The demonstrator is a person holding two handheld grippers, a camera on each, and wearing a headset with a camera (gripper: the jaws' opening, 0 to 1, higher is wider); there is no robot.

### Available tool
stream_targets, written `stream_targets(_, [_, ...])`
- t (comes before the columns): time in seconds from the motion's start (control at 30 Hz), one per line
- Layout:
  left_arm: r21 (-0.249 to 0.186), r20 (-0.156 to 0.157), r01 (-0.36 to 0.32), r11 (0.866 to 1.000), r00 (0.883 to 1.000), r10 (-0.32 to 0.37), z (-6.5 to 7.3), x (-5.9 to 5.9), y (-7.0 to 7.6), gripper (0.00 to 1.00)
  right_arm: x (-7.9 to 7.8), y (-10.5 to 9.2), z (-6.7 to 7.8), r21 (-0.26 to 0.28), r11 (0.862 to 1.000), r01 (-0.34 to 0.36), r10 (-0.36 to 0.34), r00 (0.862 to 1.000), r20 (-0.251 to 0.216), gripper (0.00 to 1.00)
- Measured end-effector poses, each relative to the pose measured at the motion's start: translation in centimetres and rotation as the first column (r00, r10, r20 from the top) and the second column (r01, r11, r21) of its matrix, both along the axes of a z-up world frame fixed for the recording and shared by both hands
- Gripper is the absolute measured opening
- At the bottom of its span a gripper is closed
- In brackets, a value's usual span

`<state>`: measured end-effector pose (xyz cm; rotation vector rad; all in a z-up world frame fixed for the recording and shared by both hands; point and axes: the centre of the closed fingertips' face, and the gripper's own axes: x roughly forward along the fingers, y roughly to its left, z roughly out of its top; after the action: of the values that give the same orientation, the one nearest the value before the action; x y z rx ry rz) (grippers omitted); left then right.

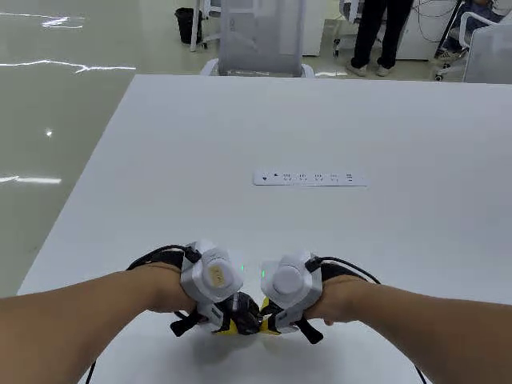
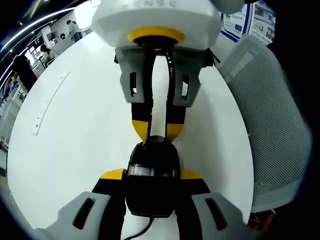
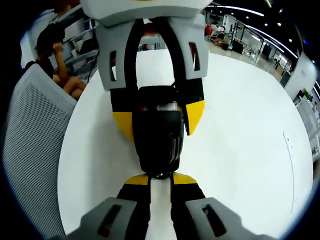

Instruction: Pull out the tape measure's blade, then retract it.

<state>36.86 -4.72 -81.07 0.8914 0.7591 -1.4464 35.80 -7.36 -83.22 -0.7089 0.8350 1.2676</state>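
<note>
A white desk (image 1: 400, 240) in an open workshop carries one power strip (image 1: 310, 178) at its centre, with one grey chair (image 1: 260, 36) at the far edge. At the middle of the near edge, two tongs close in on one black tape measure (image 1: 244, 314). The left tongs (image 2: 152, 176) clamp the case from both sides, yellow tips pressed to its flanks. The case lies lengthwise along the near edge, one end toward the right tongs (image 3: 161, 179). Their tips stand narrow, a slit between them, touching that end; whether they pinch the blade's tip cannot be told. The head view takes in both forearms and a standing person (image 1: 382, 32) beyond the far edge. The gripper views bring the yellow tips close and add a mesh chair (image 2: 280, 125) off the desk's edge.
</note>
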Motion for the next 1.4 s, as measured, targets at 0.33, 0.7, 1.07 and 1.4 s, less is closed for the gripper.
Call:
stream_targets(0.33, [0.011,-0.002,0.002,1.0,1.0,-0.002,-0.05,0.03,0.03,0.33,0.22,0.22,0.0,-0.03,1.0,-0.003,0.002,1.0,-0.005,0.12])
stream_targets(0.7, [0.011,-0.003,-0.001,1.0,1.0,0.001,-0.07,0.02,0.01,0.33,0.11,0.02,0.06,-0.028,0.999,-0.027,0.027,1.0,-0.006,0.11])
stream_targets(1.07, [0.01,0.006,0.002,1.0,1.0,-0.002,-0.08,0.05,0.01,0.33,0.05,0.02,0.13,-0.028,0.999,-0.029,0.029,1.0,-0.004,0.11])
stream_targets(1.4, [0.012,0.006,0.0,1.0,1.0,0.0,-0.1,0.14,0.03,0.33,0.1,-0.35,0.09,-0.03,0.999,-0.033,0.033,0.999,-0.012,0.11])
